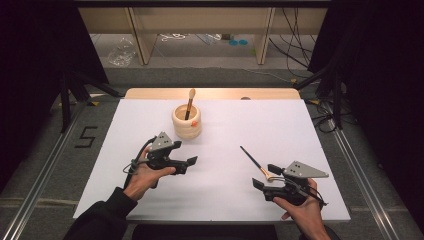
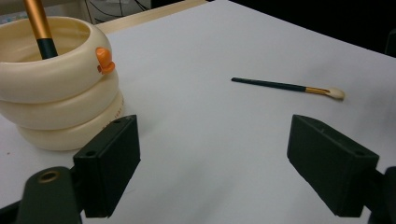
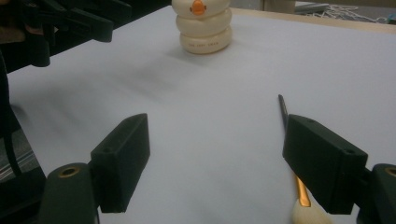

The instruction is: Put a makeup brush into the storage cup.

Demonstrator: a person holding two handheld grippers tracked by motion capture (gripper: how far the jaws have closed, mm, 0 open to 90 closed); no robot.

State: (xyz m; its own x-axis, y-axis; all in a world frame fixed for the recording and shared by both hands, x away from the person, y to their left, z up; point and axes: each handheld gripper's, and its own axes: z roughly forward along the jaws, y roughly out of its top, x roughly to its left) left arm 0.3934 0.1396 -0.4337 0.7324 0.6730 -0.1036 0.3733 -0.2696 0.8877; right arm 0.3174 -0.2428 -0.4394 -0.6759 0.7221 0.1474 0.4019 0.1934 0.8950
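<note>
Black "5" (image 1: 86, 137) marked on floor, left of table (image 1: 150, 210)

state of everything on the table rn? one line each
Ringed cream holder: upright, one brush inside.
Brush in holder: standing, leaning on the rim.
Loose brush: flat on the white mat, not gripped.
Left tongs: open, empty.
Right tongs: open, empty, beside the loose brush's head.
White mat: flat.

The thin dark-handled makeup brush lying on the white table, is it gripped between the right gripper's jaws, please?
No, the thin dark-handled makeup brush lies flat on the white table, beside the right gripper, whose jaws stand open.
</note>
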